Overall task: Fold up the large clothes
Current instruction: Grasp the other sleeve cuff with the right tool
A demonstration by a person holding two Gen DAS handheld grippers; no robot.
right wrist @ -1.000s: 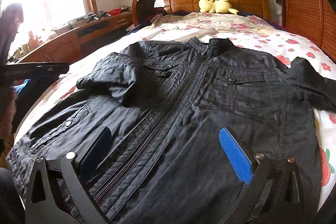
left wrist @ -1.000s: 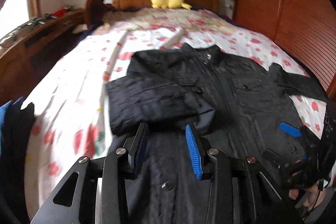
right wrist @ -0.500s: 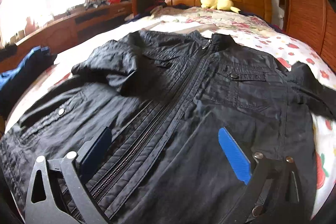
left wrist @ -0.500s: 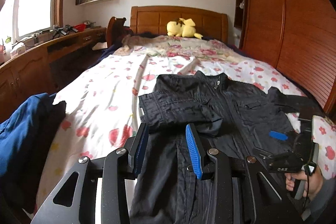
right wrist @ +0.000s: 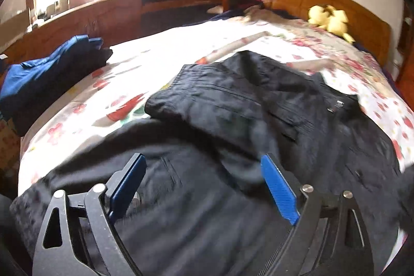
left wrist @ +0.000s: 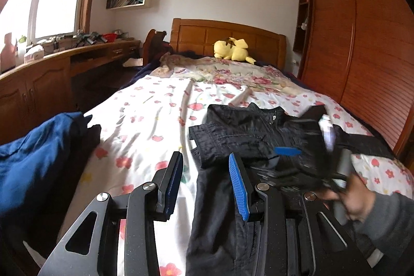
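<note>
**Both grippers free above the black jacket**

The black jacket (right wrist: pixel 233 146) lay on the flowered bed (left wrist: pixel 145 126), one sleeve folded across its chest. The left gripper (left wrist: pixel 205 183) hung over its edge, jaws part-open, gripping nothing. The right gripper (right wrist: pixel 204 188) hovered above the jacket's body, jaws wide but closing, pads clear of cloth.

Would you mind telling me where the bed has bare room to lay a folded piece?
Free: the flowered sheet between the black jacket and the blue clothes, up to the yellow plush toy. Crowded: the side near the wardrobe, under the jacket.
</note>
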